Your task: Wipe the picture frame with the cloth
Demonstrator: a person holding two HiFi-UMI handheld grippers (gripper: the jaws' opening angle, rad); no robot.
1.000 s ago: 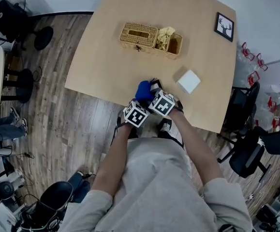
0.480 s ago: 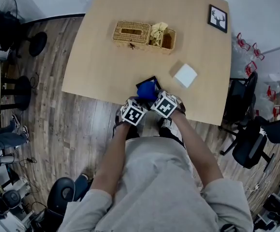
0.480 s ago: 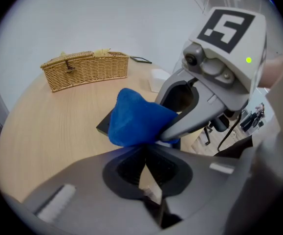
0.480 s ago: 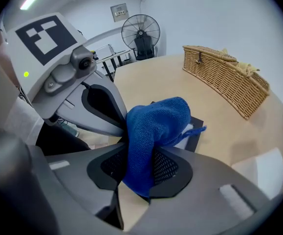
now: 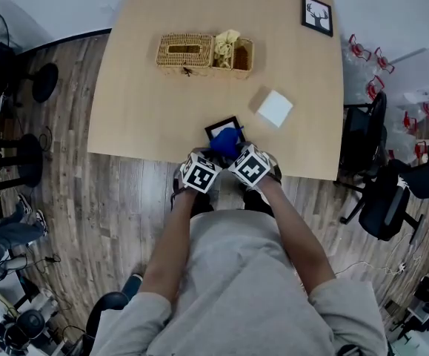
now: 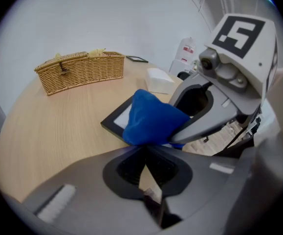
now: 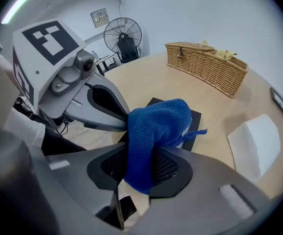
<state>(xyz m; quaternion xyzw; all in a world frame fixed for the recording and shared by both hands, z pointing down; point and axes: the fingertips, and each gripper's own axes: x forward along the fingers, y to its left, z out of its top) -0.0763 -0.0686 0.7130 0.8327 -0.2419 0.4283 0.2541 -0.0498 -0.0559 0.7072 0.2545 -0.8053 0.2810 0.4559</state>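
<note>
A small black picture frame [image 5: 220,127] lies flat near the table's front edge, also visible in the left gripper view [image 6: 116,121] and the right gripper view [image 7: 196,117]. A blue cloth [image 5: 227,142] rests bunched on its near part. My right gripper [image 7: 140,163] is shut on the cloth [image 7: 156,126] and holds it on the frame. My left gripper [image 6: 143,150] is shut, its tips at the frame's near edge just under the cloth [image 6: 151,119]; nothing shows between them. In the head view, both grippers sit side by side at the table edge: left gripper [image 5: 213,156], right gripper [image 5: 233,153].
A wicker basket [image 5: 186,50] with a lid and an open part with pale stuffing stands at the table's back. A white box [image 5: 275,108] lies right of the frame. A second frame with a deer picture [image 5: 317,15] sits at the far right corner. Office chairs [image 5: 381,199] stand beyond the table's right side.
The blue cloth has slid from the frame's left side to its near right part, with both grippers staying close together. The head camera has shifted, so the table sits further left.
</note>
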